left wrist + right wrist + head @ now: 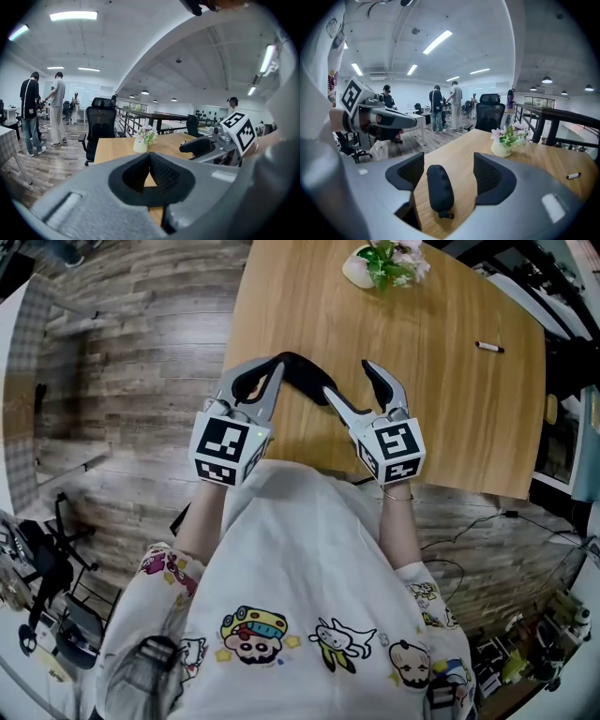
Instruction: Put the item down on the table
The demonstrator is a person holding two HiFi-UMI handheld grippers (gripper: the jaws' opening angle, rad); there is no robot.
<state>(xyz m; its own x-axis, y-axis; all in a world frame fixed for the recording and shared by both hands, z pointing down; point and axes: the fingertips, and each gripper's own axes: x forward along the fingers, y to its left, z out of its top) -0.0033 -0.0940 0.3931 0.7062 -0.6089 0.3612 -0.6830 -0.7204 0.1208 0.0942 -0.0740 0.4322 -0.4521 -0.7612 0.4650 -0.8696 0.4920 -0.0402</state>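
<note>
The wooden bench (450,409) carries the pouch (439,190) near its front edge. The left hand-held gripper (150,157) is clenched empty; the right hand-held gripper (449,169) is released, jaws astride the pouch but clear of it. The pouch is black, oblong and matte, with a small zip pull; it is likely light, soft and compliant, best gripped across its narrow middle.

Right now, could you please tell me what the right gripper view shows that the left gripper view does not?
Only the right gripper view shows the black pouch, lying on the table between the right gripper's open jaws without being pinched, and the left gripper alongside. Only the left gripper view shows that gripper's own jaws meeting at the tips, with nothing between them. Both show the flower pot, the pen and a black office chair.
</note>
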